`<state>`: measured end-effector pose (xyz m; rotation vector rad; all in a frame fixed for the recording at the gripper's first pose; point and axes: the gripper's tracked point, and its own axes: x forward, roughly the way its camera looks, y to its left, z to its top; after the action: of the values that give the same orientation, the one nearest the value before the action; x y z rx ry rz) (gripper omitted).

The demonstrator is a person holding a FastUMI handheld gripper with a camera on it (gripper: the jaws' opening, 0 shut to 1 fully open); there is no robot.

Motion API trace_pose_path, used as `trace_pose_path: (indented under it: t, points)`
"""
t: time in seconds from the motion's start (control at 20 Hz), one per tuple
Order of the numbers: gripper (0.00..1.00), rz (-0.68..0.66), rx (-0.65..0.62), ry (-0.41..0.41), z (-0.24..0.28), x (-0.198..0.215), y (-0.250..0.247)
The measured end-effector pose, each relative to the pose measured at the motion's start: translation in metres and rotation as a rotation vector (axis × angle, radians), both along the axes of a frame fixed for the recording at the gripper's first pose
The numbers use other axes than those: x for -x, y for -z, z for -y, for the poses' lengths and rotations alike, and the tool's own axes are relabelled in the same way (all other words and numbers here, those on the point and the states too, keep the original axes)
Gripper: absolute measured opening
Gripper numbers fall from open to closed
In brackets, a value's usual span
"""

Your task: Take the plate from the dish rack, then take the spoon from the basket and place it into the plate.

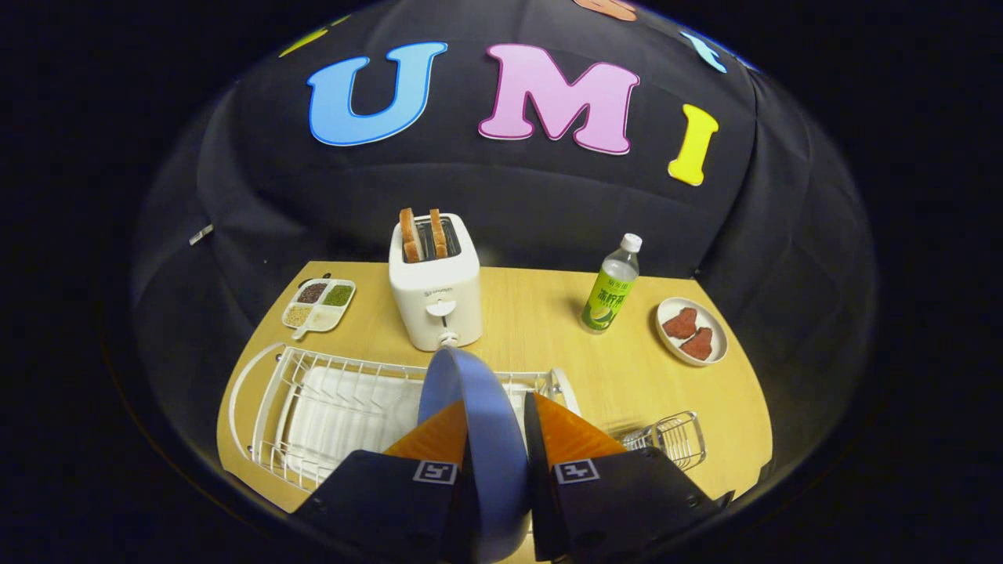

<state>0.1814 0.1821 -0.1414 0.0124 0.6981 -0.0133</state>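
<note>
The tongs (492,427) are clamped on a blue plate (478,407), held on edge between the two fingers, its rim rising above them. Below it, on the near left of the desk (541,313), sits the white wire dish rack (313,407); a small wire basket (666,439) lies just right of the fingers.

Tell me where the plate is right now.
In the gripper view the blue plate stands on edge, clamped between the gripper fingers, above the white dish rack and just in front of the toaster.
</note>
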Motion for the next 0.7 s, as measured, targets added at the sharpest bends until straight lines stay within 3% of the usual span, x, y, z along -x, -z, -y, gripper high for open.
trace_pose_path:
  t: [0.35, 0.7]
  points:
    - [0.29, 0.048, -0.119, -0.057, 0.026, 0.017, -0.034]
    - [0.29, 0.069, -0.324, -0.098, 0.084, 0.078, -0.054]
